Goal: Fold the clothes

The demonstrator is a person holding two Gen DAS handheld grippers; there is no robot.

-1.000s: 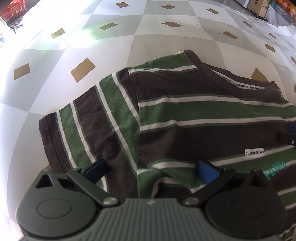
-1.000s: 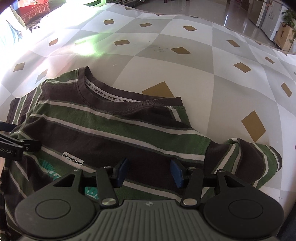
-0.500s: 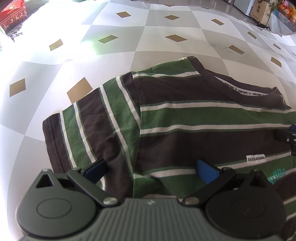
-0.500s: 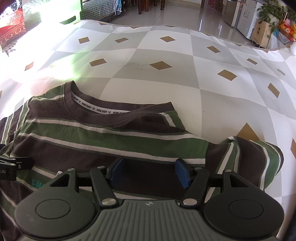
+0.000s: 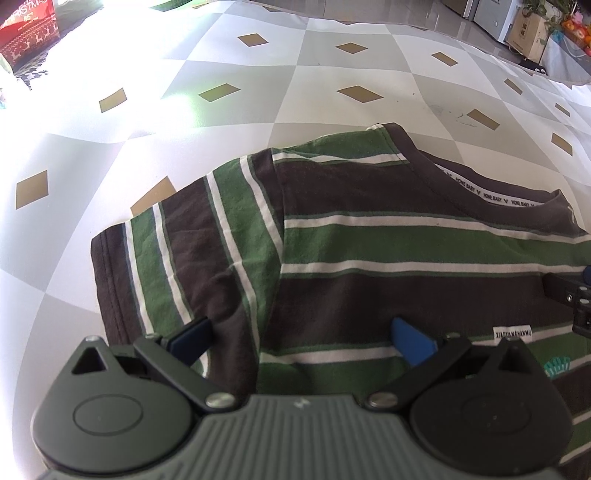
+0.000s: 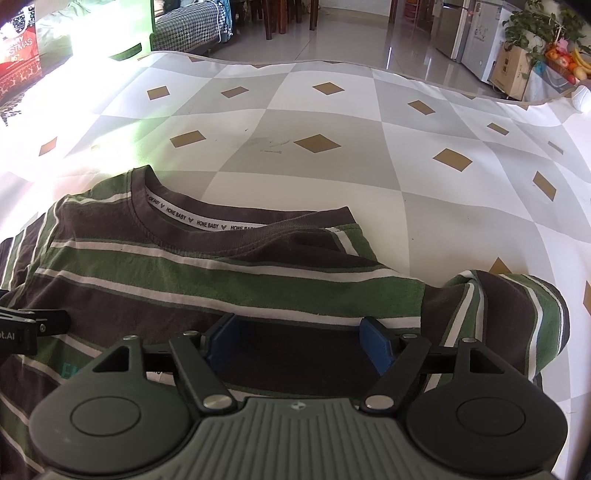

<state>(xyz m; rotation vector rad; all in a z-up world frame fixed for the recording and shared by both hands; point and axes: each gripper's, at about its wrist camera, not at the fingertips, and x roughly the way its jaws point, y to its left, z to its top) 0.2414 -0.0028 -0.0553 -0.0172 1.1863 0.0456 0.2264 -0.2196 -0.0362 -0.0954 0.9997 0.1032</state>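
Note:
A brown and green striped T-shirt (image 5: 388, 243) with thin white stripes lies face up on a checked mat, collar (image 6: 192, 221) away from me. Its left sleeve (image 5: 166, 258) lies spread flat. The right sleeve (image 6: 517, 314) is rumpled and curled. My left gripper (image 5: 301, 336) stands open just above the shirt at the left sleeve seam, with no cloth pinched. My right gripper (image 6: 299, 343) hovers over the chest near the right sleeve. Its jaws are opening, and only flat shirt lies beneath them. Each gripper shows at the edge of the other's view.
The grey and white mat (image 6: 332, 122) with gold diamonds stretches far beyond the collar. A red Christmas bag (image 6: 18, 55) stands at the far left. Off the mat's far edge are a sofa (image 6: 192, 29), a fridge (image 6: 476, 40) and a cardboard box (image 6: 513, 70).
The right gripper's jaws have spread wider. In both views the shirt has slid lower in the picture and more of the mat and room shows beyond. The left jaws stayed open.

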